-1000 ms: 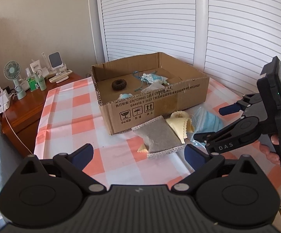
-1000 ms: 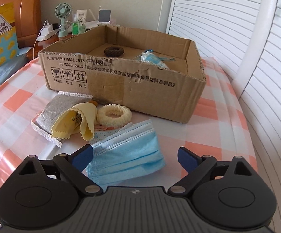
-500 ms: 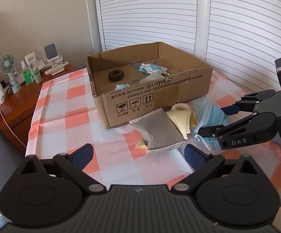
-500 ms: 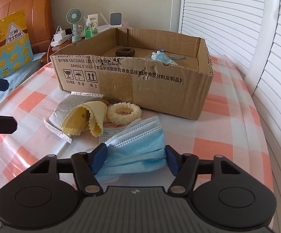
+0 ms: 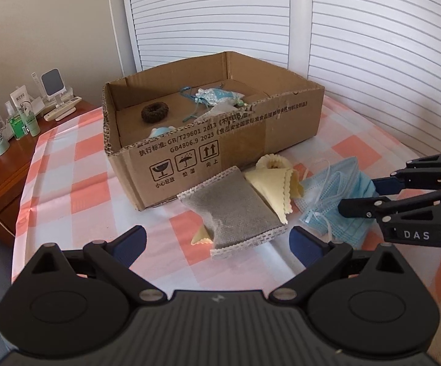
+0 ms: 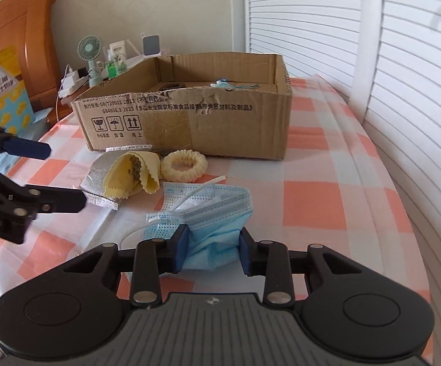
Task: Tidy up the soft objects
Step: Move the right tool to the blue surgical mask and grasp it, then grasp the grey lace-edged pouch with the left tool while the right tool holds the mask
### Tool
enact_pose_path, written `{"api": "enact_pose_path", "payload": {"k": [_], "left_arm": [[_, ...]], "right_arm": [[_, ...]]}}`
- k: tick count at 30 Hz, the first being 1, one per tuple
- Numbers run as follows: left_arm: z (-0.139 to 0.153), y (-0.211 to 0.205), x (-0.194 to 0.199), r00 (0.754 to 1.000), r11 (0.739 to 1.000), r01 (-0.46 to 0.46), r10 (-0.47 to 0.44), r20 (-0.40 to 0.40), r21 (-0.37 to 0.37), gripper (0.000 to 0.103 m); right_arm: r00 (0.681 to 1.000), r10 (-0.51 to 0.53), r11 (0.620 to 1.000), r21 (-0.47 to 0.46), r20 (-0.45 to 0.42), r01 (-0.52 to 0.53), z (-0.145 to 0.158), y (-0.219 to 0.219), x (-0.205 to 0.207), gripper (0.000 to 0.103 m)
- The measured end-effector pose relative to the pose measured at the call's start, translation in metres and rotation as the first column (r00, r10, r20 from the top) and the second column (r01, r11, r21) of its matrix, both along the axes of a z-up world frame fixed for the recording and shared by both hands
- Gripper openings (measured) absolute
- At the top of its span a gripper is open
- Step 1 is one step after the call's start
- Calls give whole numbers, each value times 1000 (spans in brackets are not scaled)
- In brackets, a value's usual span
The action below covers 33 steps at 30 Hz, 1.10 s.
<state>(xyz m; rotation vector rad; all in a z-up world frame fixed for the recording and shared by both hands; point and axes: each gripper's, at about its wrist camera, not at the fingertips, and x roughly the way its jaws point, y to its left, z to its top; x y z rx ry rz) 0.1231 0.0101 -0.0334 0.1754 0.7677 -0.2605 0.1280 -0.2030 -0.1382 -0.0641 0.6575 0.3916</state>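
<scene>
White louvred shutters back a bed under a pink-checked cloth point(image 5: 68, 164). At twelve o'clock sits the cardboard box point(image 5: 220, 140). The right gripper point(image 6: 211, 251) has its pads squeezed on the crumpled blue face mask point(image 6: 208, 213), at four o'clock from the box. The left gripper point(image 5: 217, 241) gapes wide, holding nothing, before the grey pouch point(image 5: 235, 213).

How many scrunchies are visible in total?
2. A dark brown scrunchie lies inside the cardboard box; a cream scrunchie lies on the tablecloth before it. Others may be hidden.
</scene>
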Motion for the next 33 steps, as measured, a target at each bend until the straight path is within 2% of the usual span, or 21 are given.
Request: {"api": "enact_pose_path", "payload": {"k": [9,17,23,28,33], "left_arm": [[-17,-7,34,999,999,-46,46,-24,-4,100],[-14,17,21,993,993,-113,114,-26,42,100],[-7,9,26,995,994,-104,104,-7,-40,99],[-17,-9,39,993,993,-119,119,-8,-12,97],[-17,1,30,990,990,-138,138,6,27,97]], "right_arm": [[999,-33,999,31,1,33,-1,-3,-6,38],[1000,-31,999,43,-2,31,-1,-5,-4,39],[999,-35,998,44,1,34,-2,-4,-5,39],[999,-34,998,51,-1,35,-1,-5,-5,39],[999,-33,998,54,-2,33,-1,-7,-4,39]]}}
